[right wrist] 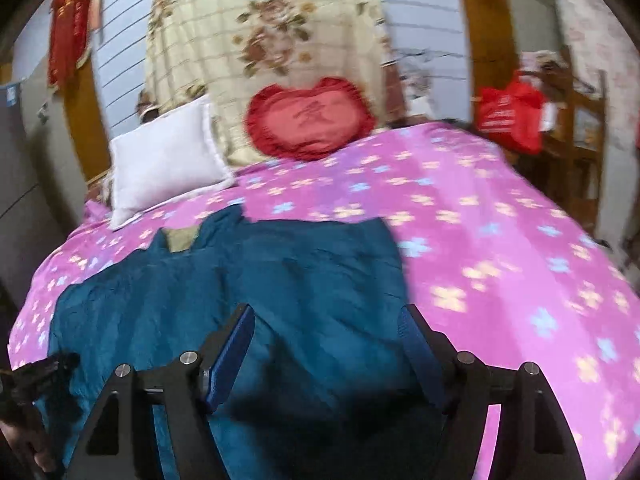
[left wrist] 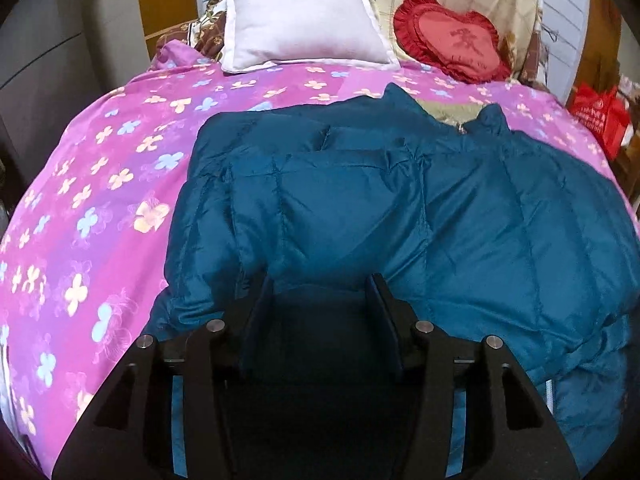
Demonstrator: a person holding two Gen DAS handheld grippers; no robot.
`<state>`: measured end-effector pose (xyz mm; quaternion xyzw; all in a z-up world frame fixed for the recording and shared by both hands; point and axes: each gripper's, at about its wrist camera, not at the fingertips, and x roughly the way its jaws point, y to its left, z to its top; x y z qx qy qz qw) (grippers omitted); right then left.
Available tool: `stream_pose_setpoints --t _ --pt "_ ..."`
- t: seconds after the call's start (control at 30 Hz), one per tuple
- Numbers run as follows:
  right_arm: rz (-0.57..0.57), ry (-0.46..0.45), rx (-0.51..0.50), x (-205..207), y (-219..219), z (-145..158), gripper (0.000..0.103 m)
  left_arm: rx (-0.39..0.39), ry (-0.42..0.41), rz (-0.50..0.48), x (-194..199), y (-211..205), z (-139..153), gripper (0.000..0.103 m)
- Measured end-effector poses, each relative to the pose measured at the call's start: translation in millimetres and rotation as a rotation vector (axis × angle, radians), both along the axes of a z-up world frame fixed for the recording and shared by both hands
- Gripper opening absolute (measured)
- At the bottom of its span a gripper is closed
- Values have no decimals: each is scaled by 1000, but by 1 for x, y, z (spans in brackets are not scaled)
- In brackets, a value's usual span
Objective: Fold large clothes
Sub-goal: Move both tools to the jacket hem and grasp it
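Note:
A large teal quilted jacket (left wrist: 440,216) lies spread on the pink flowered bedspread (left wrist: 100,200), collar toward the pillows, one sleeve folded across its body. My left gripper (left wrist: 322,284) is open, its jaws wide apart over the jacket's near hem, with nothing between them. In the right wrist view the jacket (right wrist: 240,280) lies left of centre on the bedspread (right wrist: 500,260). My right gripper (right wrist: 328,316) is open above the jacket's near right part, empty. The left gripper (right wrist: 44,372) shows at the lower left edge.
A white pillow (left wrist: 300,20) and a red heart cushion (left wrist: 448,40) lean at the head of the bed against a floral blanket (right wrist: 272,40). A red bag (right wrist: 512,116) hangs by wooden furniture on the right. A grey cabinet (left wrist: 40,60) stands left.

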<state>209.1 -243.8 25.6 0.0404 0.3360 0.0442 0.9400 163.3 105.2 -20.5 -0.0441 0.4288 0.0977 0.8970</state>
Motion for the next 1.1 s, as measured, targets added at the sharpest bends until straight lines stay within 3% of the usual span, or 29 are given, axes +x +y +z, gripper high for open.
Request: stream_pose_setpoints --t 0.1,0.2,0.33,0.4,0.5,0.6,0.67,0.77,0.83,1.0,1.03,1.1 --pt "40 210 -130 30 15 -49 73 40 6 -21 -3 -6 -3 50" --pt "51 276 -74 26 7 -65 78 87 16 -28 -8 -7 -7 50" --pt "83 354 -111 11 11 -69 79 121 52 -39 -20 -5 -8 50" --pt "84 344 -116 4 11 -69 79 124 52 -47 -24 -4 -8 50" --pt "60 323 -103 5 8 -60 78 50 26 0 -27 6 2 50" --pt "9 188 -64 1 5 -24 77 -23 -100 17 -31 11 28 50" --pt "-20 86 -30 5 5 3 77 -11 -174 4 -29 7 39 50" --pt "-26 31 -16 29 19 23 77 7 -126 -5 -11 5 24 51" --pt "-6 50 -5 49 29 20 77 6 -29 20 2 10 2 51" --pt "-7 210 -81 88 48 -35 78 31 -8 15 4 6 -4 54" --pt "0 246 -103 90 50 -50 82 30 -5 13 4 5 -5 55" --pt "2 219 -105 83 48 -55 83 37 8 26 5 6 -7 71"
